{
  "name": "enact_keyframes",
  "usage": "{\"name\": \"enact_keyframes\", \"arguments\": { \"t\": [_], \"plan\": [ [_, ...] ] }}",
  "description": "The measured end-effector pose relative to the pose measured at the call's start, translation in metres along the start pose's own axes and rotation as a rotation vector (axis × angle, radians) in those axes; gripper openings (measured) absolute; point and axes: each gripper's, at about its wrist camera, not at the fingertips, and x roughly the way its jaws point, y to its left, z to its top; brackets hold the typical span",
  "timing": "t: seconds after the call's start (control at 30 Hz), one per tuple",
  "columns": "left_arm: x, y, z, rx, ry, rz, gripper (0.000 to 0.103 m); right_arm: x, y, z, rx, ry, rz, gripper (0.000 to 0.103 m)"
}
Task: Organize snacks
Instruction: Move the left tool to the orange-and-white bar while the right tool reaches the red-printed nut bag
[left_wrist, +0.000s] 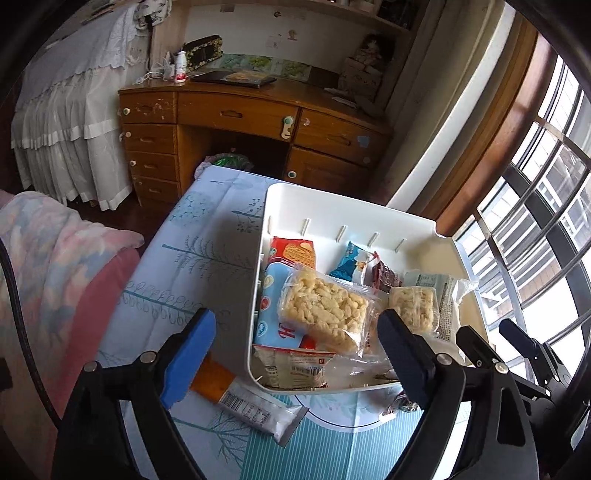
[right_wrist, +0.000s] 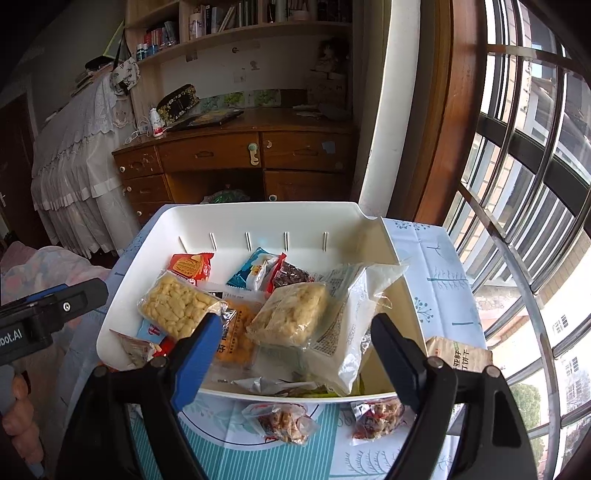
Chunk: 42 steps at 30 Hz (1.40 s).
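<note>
While both grippers hang over the white bin (right_wrist: 258, 218), left gripper (left_wrist: 295, 343) spread wide and empty, right gripper (right_wrist: 295, 343) likewise, puffed-rice cake packet (left_wrist: 325, 310) lying atop the snack packets inside the bin.

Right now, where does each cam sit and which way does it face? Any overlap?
Left wrist: on the left gripper, angled down at the white bin from its left side; own open fingers show, plus the right gripper at right.
Right wrist: on the right gripper, angled down at the bin's near rim; own open fingers, the left gripper and a hand at left.
Shared: bin, puffed-rice pack, wooden desk.
</note>
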Motion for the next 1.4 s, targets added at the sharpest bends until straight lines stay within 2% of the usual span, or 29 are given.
{"name": "enact_keyframes", "arguments": {
  "t": [0.3,0.57,1.0,1.27,1.4],
  "plan": [
    [-0.018,0.022,-0.020,-0.118,0.000,0.090,0.091,-0.010,0.002,-0.006,-0.065,0.002,0.042,0.084],
    [-0.012,0.034,-0.053,-0.195,0.064,0.132,0.091,-0.008,0.004,-0.020,-0.119,0.034,0.063,0.084],
    [0.033,0.036,-0.099,-0.273,0.207,0.162,0.091,0.015,0.003,-0.067,-0.156,0.159,0.058,0.084],
    [0.061,0.050,-0.111,-0.359,0.286,0.171,0.091,0.037,0.008,-0.083,-0.129,0.226,0.065,0.083],
    [0.074,0.054,-0.112,-0.387,0.312,0.174,0.091,0.049,0.009,-0.088,-0.119,0.248,0.053,0.078]
  ]
}}
